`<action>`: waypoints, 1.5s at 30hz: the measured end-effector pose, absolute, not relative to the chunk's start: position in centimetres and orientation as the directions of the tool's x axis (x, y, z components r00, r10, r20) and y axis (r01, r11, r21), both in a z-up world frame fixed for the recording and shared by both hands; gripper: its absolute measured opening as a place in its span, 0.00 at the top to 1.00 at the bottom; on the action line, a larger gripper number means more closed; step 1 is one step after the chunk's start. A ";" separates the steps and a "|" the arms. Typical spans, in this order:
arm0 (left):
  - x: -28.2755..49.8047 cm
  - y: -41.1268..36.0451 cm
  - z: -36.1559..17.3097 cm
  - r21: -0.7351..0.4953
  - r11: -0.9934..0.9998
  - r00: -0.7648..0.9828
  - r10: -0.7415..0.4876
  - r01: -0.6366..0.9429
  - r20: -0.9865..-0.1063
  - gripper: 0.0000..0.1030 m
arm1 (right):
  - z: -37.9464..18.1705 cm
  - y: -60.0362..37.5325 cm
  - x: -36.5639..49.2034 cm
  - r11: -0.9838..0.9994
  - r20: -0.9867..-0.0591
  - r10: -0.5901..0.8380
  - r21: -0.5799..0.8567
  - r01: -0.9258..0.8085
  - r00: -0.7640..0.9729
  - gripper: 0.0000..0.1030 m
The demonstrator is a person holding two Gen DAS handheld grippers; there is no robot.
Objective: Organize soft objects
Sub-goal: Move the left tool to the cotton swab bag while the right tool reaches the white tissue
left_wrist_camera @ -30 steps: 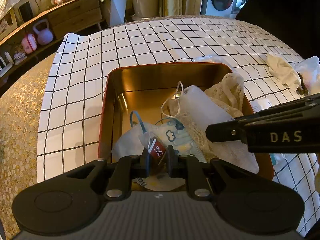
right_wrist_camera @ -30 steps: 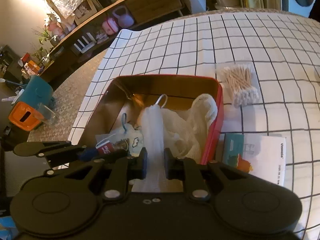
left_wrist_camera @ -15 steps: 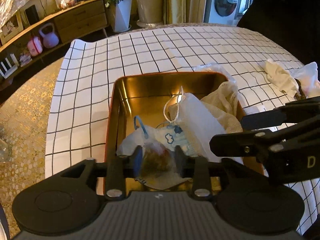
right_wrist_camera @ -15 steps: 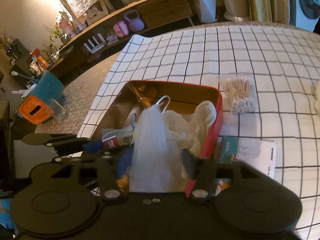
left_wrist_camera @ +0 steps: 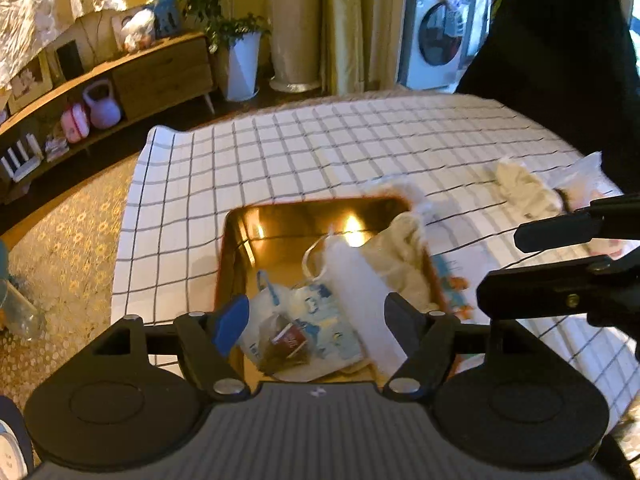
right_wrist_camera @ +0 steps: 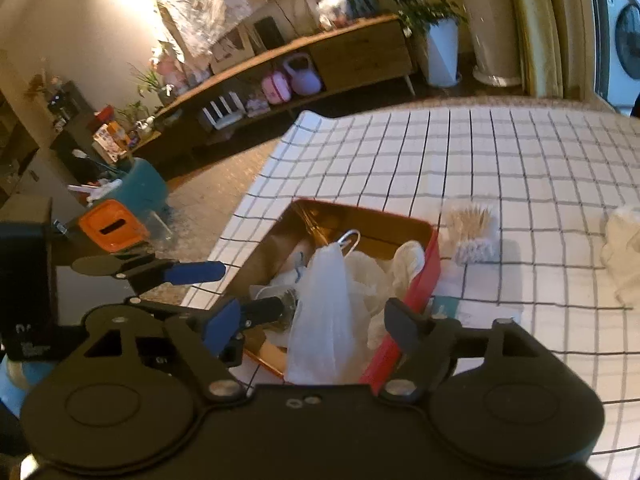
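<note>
Beyond the far edge of the table I saw a long low wooden sideboard against the wall, and on its lower shelf a lilac kettlebell stood just beside a small pink case. A white angular planter with a leafy green plant stood at the sideboard's right end, next to pale yellow curtains. Farther right I could make out a white front-loading washing machine. Off the table's left edge sat a teal tub and an orange-lidded box.
</note>
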State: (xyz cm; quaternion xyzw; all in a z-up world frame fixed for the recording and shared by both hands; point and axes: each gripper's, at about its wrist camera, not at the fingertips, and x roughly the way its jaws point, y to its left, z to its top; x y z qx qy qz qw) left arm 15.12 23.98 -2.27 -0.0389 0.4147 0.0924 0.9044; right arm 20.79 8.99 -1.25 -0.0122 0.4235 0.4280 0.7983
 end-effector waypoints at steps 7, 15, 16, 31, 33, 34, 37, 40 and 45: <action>15.3 21.0 -0.1 -0.025 0.987 0.678 0.088 -0.156 -0.730 0.17 | 1.1 5.2 20.2 0.640 -0.658 0.687 0.347 -0.686 0.308 0.06; 16.9 18.6 1.8 -0.134 0.984 0.711 -0.009 -0.120 -0.703 0.16 | 3.4 0.6 20.8 0.675 -0.647 0.666 0.309 -0.670 0.372 0.02; 17.2 18.3 2.0 -0.139 0.983 0.716 -0.009 -0.123 -0.698 0.14 | 3.8 0.0 21.1 0.682 -0.646 0.660 0.300 -0.667 0.384 0.01; 28.3 17.6 0.9 -0.208 0.942 0.653 0.017 -0.265 -0.757 0.02 | 3.8 -6.4 30.7 0.839 -0.688 0.504 0.245 -0.486 0.522 0.00; 29.9 17.7 0.1 -0.186 0.940 0.637 0.042 -0.286 -0.770 0.02 | 2.8 -6.3 32.2 0.855 -0.707 0.475 0.232 -0.464 0.523 0.00; 30.6 17.7 -0.2 -0.180 0.941 0.630 0.043 -0.286 -0.776 0.02 | 2.2 -6.0 32.9 0.863 -0.720 0.460 0.224 -0.454 0.519 0.00; 32.9 17.6 -1.3 -0.149 0.942 0.601 0.065 -0.300 -0.797 0.02 | 0.5 -5.6 34.7 0.876 -0.753 0.427 0.208 -0.434 0.501 0.00; 34.8 17.5 -2.6 -0.137 0.938 0.566 0.072 -0.318 -0.821 0.02 | -1.2 -4.8 36.4 0.876 -0.783 0.404 0.182 -0.447 0.473 0.01; 37.3 17.7 -5.3 -0.119 0.927 0.502 0.082 -0.355 -0.861 0.02 | -3.8 -3.4 38.3 0.882 -0.823 0.350 0.128 -0.454 0.447 0.03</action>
